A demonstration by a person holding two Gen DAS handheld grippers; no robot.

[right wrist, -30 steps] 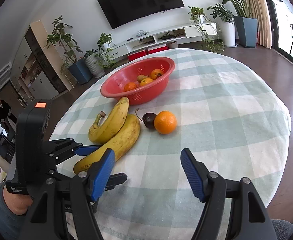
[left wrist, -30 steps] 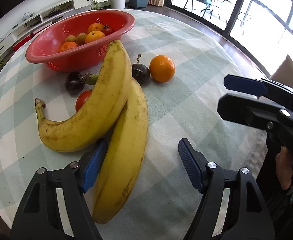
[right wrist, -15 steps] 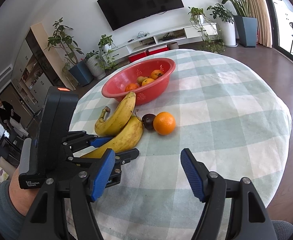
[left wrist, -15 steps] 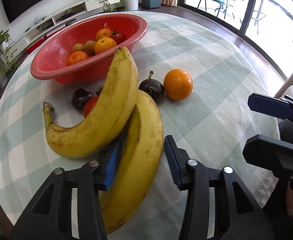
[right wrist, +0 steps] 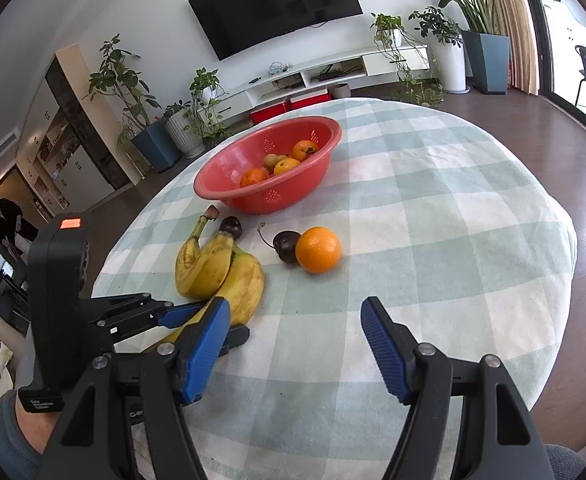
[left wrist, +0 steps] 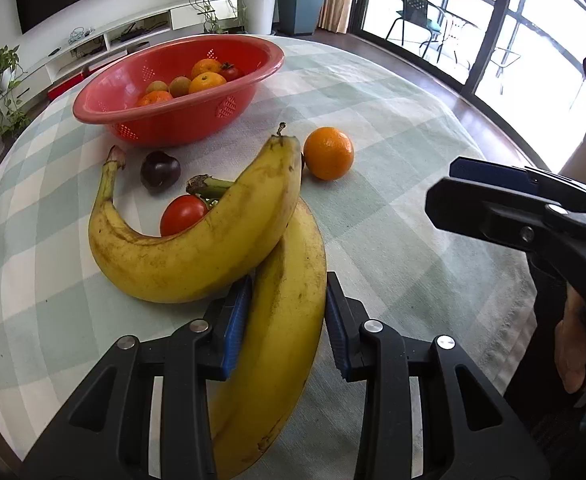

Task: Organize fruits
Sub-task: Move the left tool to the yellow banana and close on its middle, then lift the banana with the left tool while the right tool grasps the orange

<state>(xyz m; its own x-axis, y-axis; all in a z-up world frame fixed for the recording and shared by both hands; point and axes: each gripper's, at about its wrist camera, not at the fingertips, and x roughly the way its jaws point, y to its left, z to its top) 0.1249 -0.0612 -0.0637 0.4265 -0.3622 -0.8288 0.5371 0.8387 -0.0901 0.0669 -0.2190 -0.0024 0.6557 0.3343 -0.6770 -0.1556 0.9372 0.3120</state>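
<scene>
My left gripper (left wrist: 287,320) is shut on the near banana (left wrist: 285,320), its blue pads pressing both sides. A second banana (left wrist: 197,248) lies across it. A tomato (left wrist: 183,214), a dark plum (left wrist: 159,170) and an orange (left wrist: 328,153) lie on the cloth. The red basket (left wrist: 197,116) holds several oranges and small fruits. In the right wrist view, my right gripper (right wrist: 295,346) is open and empty above the cloth, with the left gripper (right wrist: 197,320), the bananas (right wrist: 245,284), a dark plum (right wrist: 286,245) and the orange (right wrist: 318,249) ahead and the basket (right wrist: 269,196) beyond.
The round table has a green-and-white checked cloth (right wrist: 433,240) and its edge falls away at the right. My right gripper (left wrist: 533,216) shows at the right of the left wrist view. A TV, shelves and potted plants stand behind the table.
My left gripper has closed from open onto the near banana. The bananas have shifted and the tomato and plum show more. The right gripper has stayed open in place.
</scene>
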